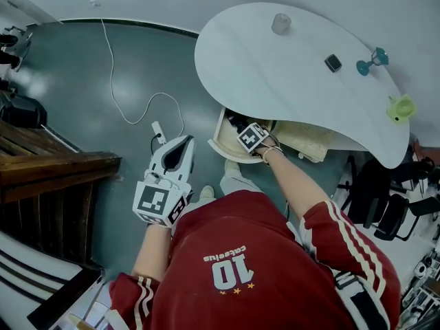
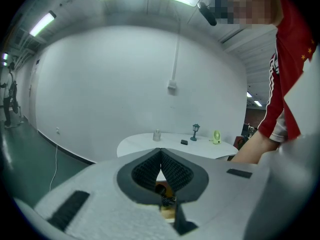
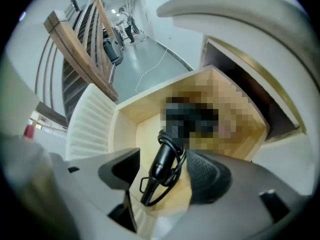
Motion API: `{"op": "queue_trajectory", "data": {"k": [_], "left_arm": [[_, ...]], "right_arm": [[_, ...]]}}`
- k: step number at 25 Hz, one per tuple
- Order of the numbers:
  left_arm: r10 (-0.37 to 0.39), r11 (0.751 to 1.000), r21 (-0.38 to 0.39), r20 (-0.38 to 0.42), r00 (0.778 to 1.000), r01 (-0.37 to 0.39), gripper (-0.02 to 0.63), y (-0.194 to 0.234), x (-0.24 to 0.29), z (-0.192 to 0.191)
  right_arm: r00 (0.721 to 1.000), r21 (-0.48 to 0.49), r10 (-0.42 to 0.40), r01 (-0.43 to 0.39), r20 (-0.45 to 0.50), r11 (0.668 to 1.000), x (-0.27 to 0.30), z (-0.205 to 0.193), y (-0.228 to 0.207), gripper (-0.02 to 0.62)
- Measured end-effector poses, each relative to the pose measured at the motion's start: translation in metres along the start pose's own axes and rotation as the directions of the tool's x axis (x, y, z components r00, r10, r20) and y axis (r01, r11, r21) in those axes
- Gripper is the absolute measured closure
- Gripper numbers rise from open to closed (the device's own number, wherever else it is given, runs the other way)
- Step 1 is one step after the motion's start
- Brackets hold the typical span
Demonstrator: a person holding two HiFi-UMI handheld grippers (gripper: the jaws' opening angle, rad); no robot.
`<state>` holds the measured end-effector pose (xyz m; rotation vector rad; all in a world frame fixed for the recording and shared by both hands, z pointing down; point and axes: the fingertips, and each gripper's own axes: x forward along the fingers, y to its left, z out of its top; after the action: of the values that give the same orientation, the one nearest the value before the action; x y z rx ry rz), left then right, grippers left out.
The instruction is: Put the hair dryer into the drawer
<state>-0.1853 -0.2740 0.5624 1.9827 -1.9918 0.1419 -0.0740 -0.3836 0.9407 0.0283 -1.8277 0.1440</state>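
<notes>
The black hair dryer (image 3: 161, 166) lies in the open wooden drawer (image 3: 125, 116), its handle and looped cord toward me; a mosaic patch hides its head. My right gripper (image 3: 167, 159) is open, its jaws standing either side of the handle with a gap on both sides. From the head view, the right gripper (image 1: 246, 130) reaches into the drawer (image 1: 218, 137) under the white table (image 1: 275, 67). My left gripper (image 1: 180, 146) hangs over the floor left of the drawer. Its jaws are shut and empty, and the left gripper (image 2: 160, 154) faces the table.
On the table stand a glass jar (image 1: 280, 23), a small dark block (image 1: 333, 62), a teal lamp figure (image 1: 371, 60) and a green mini fan (image 1: 401, 107). A white cable (image 1: 117, 81) trails over the floor. A wooden staircase (image 1: 55, 170) is left, black chairs (image 1: 385, 198) right.
</notes>
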Motion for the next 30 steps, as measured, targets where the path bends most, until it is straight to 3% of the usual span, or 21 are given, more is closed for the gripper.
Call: {"op": "queue_trajectory", "data": {"k": [4,11,17,24,30], "left_arm": [[-0.027,0.999,0.021,0.023,0.999,0.026,0.606,-0.001,-0.002,0.011],[-0.081,0.996,0.039,0.071,0.994,0.079,0.606,-0.001,-0.007,0.038],[-0.139,0.989,0.068,0.096,0.986,0.133,0.606,-0.006,-0.011,0.053],[-0.207,0.976,0.097,0.123,0.971,0.196,0.606,-0.017,-0.014,0.079],[-0.277,0.957,0.138,0.174,0.945,0.256,0.606,-0.031,-0.035,0.109]], "right_arm": [[0.998,0.018,-0.004,0.003,0.055,1.000,-0.024,0.002,0.010,0.302],[0.989,0.194,-0.043,0.015,0.142,0.981,-0.068,-0.001,0.025,0.305],[0.968,0.268,-0.113,0.050,0.226,0.962,-0.113,0.007,0.022,0.307],[0.922,0.352,-0.193,0.067,0.336,0.934,-0.177,0.018,0.022,0.307],[0.857,0.363,-0.233,0.059,0.459,0.930,-0.238,0.035,0.047,0.307]]}}
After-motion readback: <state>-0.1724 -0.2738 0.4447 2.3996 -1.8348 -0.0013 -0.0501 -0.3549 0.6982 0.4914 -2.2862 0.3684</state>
